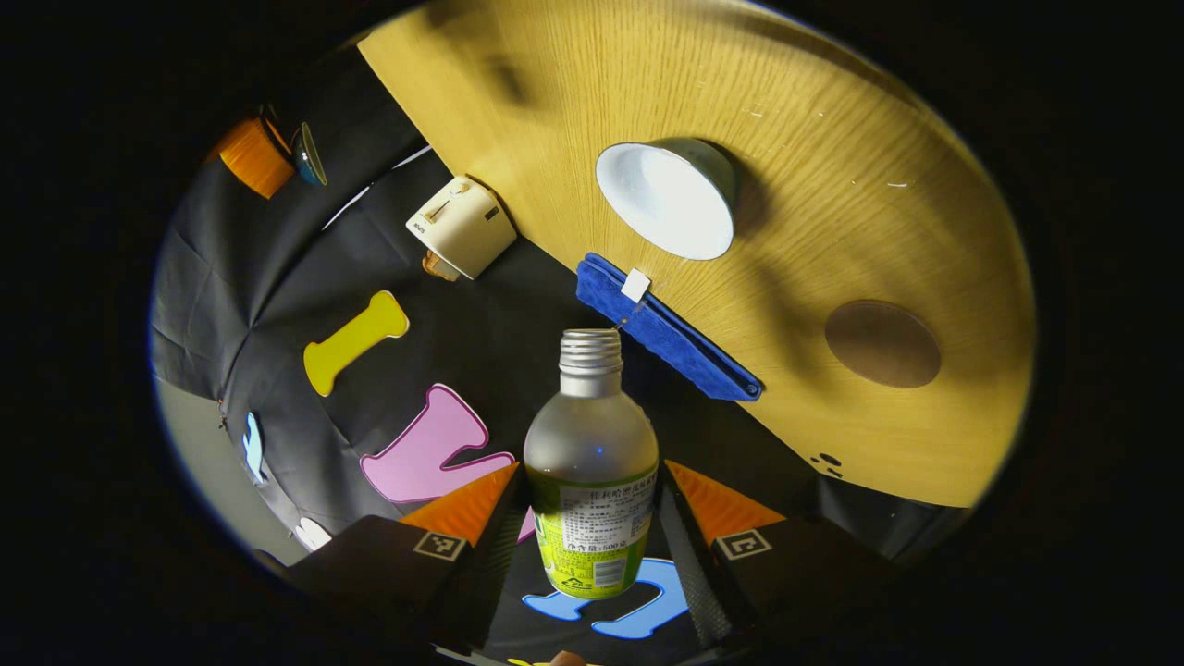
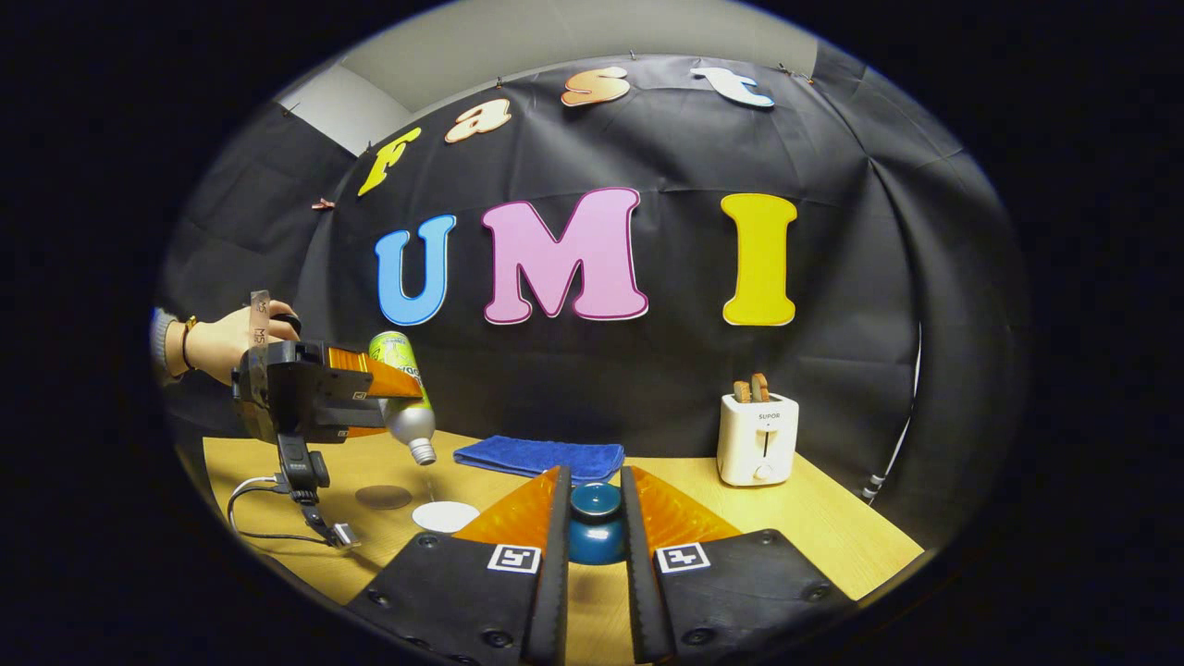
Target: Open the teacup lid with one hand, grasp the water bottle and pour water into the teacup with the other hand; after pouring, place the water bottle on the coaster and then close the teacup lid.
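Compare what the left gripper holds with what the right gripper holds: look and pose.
The left gripper is shut on the water bottle, which is frosted and labelled and, in the right gripper view, tilted neck down over the teacup. The right gripper is shut on the teacup lid, dark teal, rounded and held about level. The bottle is tall and narrow, the lid squat. Both are off the table.

A staged recording booth, not a lived-in home: black cloth (image 2: 647, 388) hangs as the wall behind a wooden tabletop (image 2: 814, 518), with a plain pale room wall (image 2: 518, 37) above the cloth. On the tabletop, household props: a toaster (image 2: 758, 437) and, to its left, a folded blue towel (image 2: 541, 457).
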